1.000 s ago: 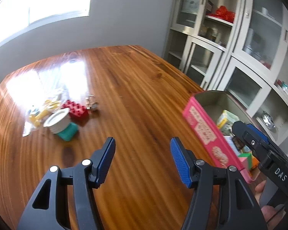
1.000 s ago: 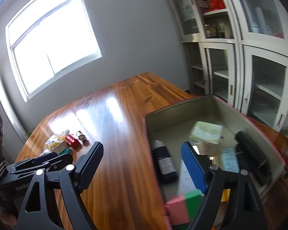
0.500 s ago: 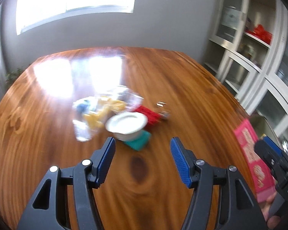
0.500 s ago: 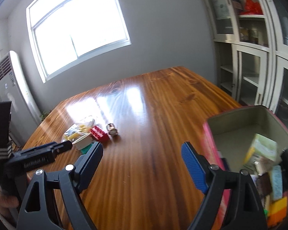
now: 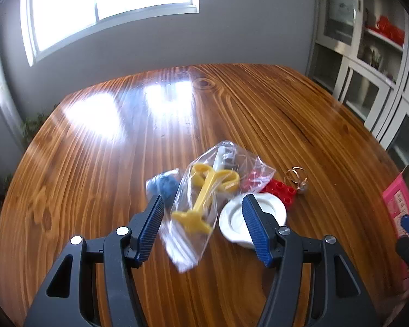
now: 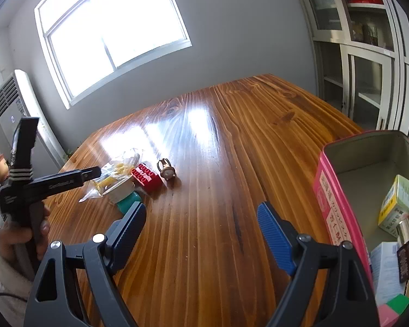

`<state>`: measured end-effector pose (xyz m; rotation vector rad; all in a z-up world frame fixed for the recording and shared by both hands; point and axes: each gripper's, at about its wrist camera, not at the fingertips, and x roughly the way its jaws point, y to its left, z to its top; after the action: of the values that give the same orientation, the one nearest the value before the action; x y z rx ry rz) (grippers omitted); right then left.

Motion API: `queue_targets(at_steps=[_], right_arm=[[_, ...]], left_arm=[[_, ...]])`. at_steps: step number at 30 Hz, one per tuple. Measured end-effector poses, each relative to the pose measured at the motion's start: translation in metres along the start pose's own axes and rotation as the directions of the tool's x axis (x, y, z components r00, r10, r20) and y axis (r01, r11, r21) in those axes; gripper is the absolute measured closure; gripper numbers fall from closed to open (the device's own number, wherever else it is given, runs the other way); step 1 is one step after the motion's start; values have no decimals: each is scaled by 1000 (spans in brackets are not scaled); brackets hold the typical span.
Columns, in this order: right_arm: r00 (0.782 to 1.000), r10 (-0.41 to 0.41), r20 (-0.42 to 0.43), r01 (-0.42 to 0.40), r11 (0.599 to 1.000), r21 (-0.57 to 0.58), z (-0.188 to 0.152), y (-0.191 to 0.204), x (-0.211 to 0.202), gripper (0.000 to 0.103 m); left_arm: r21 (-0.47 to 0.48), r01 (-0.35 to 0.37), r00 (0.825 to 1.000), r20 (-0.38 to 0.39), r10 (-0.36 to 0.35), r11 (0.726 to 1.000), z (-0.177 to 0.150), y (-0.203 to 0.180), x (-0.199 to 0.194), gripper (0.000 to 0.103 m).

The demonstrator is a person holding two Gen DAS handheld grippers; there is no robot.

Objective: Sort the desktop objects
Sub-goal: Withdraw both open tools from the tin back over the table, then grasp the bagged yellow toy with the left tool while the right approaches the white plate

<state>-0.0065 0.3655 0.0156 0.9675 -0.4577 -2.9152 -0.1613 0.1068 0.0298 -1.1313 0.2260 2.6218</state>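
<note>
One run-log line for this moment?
left gripper: open, over clear bag | right gripper: open, empty | red brick on table | pink tin: partly filled

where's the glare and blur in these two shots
Left wrist view: window glare washes out the far table; the clear bag is smeared by blur; fisheye bends the table edge. Right wrist view: a bright streak crosses the wood behind the red brick; the window is overexposed; focus is sharper.

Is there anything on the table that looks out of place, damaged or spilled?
Nothing spilled or broken. The only disorder: the plastic bag, white cap, red brick and metal ring lie in a loose heap on the table, still outside the pink box.
</note>
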Motion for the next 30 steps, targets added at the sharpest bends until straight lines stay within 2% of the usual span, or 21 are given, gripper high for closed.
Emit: queue_targets(at_steps=[3,9,18,24,25,26,30], right_arm=[[1000,5,-2,-5,1000,-1,-1,-1,-1,16],[1000,3,-13,-3,1000,-16,-2,2,2,16],[1000,-7,-20,7,999,-36,-4,6,5,16],[1000,-4,-20,3,999,-33,-3,5,6,16],[1000,-4,-20,3,999,-36,-4,5,5,16],[1000,-3,-21,2,999,-41,-4,6,6,16],[1000,0,-28,-1,999,-51,-5,8,7,16]], left_arm=[[24,-3,1000,-16,4,1000,8,-3,17,40],[0,-19,997,-80,19,1000,11,8,57,40],[73,-85,996,-27,87,994,1,-1,62,37],[45,-36,998,-53,38,998,-6,7,65,37],[43,-38,997,-65,41,998,-7,7,67,42],[48,-41,997,-65,44,998,-8,6,67,52],[71,-57,996,-62,61,996,-12,0,66,58]])
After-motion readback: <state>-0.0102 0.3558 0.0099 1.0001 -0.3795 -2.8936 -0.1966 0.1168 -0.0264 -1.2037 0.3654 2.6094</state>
